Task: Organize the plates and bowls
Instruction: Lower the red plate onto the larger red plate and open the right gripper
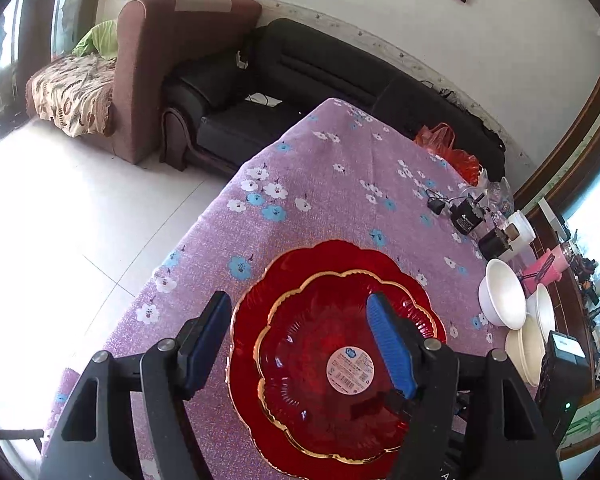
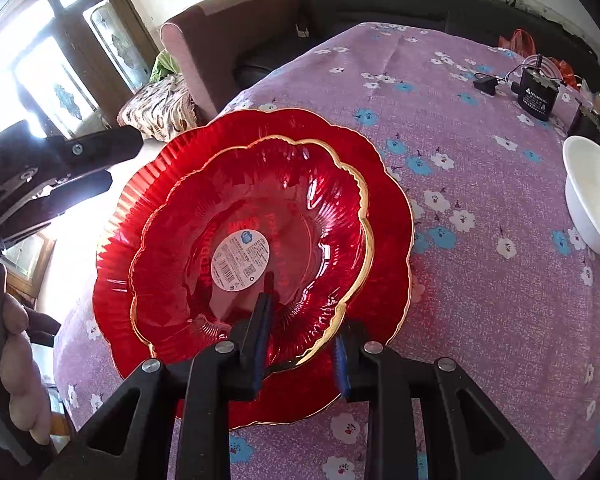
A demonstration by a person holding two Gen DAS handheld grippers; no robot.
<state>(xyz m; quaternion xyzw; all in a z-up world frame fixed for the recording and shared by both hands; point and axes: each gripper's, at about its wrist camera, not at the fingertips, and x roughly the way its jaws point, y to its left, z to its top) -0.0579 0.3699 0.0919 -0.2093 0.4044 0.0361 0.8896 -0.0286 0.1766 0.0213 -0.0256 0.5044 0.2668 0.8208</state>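
A small red glass plate with a gold scalloped rim (image 1: 312,364) (image 2: 260,216) lies inside a larger red plate (image 1: 340,256) (image 2: 392,208) on the purple floral tablecloth (image 1: 320,184) (image 2: 480,280). A round white sticker (image 1: 350,371) (image 2: 242,259) sits at its centre. My left gripper (image 1: 300,340) is open above the plates, its fingers straddling the small plate's left side. My right gripper (image 2: 300,356) has its fingers on either side of the small plate's near rim, one inside and one outside. White bowls (image 1: 500,298) (image 2: 590,196) stand to the right.
A cream ribbed bowl (image 1: 526,350) lies by the white bowls. Black adapters and cables (image 1: 466,218) (image 2: 538,94), glass items (image 1: 496,194) and an orange bag (image 1: 450,150) crowd the far right of the table. Sofas (image 1: 300,76) stand behind. The table's left edge drops to white floor.
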